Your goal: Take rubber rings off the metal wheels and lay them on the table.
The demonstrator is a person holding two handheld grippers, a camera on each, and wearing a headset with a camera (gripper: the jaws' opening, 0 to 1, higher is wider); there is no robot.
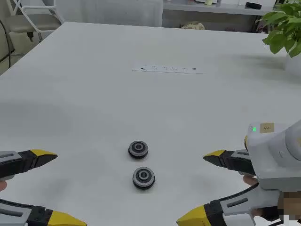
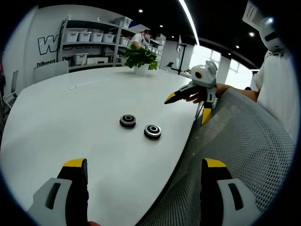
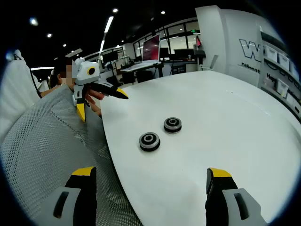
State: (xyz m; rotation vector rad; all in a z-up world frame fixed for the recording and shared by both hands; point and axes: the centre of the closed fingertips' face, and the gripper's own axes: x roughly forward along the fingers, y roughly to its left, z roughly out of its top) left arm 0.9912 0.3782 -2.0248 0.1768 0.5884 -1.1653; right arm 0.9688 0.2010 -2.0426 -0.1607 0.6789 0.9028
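Looking down from the headset, I have the left gripper (image 1: 52,186), grey-bodied with black jaws tipped in yellow, at the near left corner of the white table (image 1: 94,94). Its jaws stand wide apart and nothing is between them. In its own view one jaw lies over the table top and the other over a grey mesh (image 2: 244,141) just off the table's near edge.

Next come two small round metal wheels, roughly midway between my two grippers and close to the near edge. The farther wheel (image 1: 138,149) and the nearer wheel (image 1: 143,178) lie flat, near each other but not touching. Each has a black rubber ring (image 1: 130,150) seated around its rim. Neither gripper touches either wheel.

Beyond them, towards the far edge, a flat white strip (image 1: 167,68) lies on the table.

The right gripper (image 1: 200,186), same grey and yellow build, sits at the near right corner. Its jaws are also spread wide and hold nothing. At the far right corner a green leafy plant (image 1: 282,28) stands at the table's edge.
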